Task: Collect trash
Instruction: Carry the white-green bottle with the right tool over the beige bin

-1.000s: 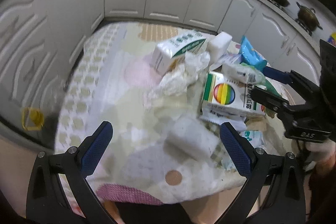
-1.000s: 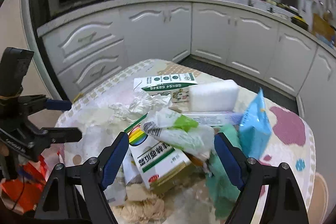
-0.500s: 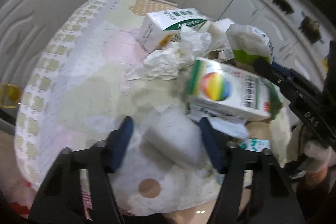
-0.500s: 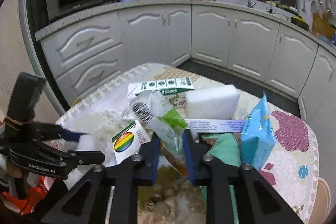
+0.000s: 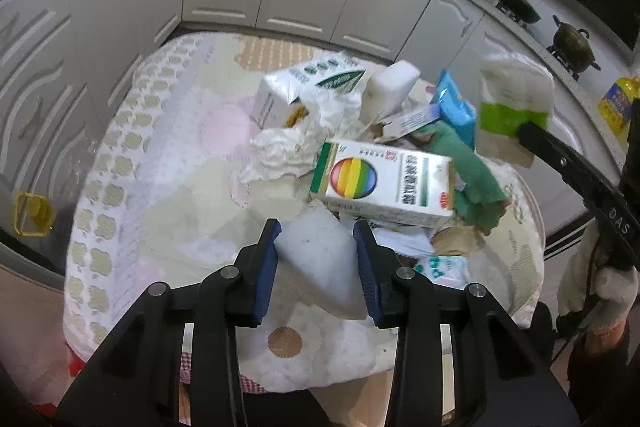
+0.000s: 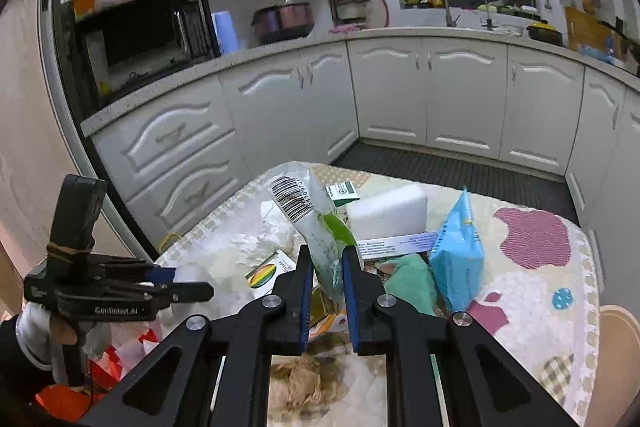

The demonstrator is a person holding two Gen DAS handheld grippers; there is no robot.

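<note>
A heap of trash lies on a small table with a patterned cloth [image 5: 168, 163]. In the left wrist view my left gripper [image 5: 317, 233] has a white foam block [image 5: 320, 259] between its blue pads. Its jaws are closing and both pads touch the block's sides. My right gripper [image 6: 325, 261] is shut on a white and green plastic packet [image 6: 316, 223] with a barcode, held up above the heap. That packet [image 5: 514, 95] also shows at the right of the left wrist view, on the right gripper's fingers [image 5: 536, 137].
The heap holds a box with a rainbow circle [image 5: 380, 183], a green and white carton [image 5: 308, 83], a second white foam block [image 6: 386, 209], a blue pack [image 6: 458, 255], a green cloth [image 5: 472, 171], crumpled tissue [image 5: 288, 151] and brown paper [image 6: 304, 383]. White cabinets [image 6: 440, 99] ring the table.
The left jaws have narrowed from wide open onto the white foam block. The right jaws have shut on the white and green packet and lifted it off the heap.
</note>
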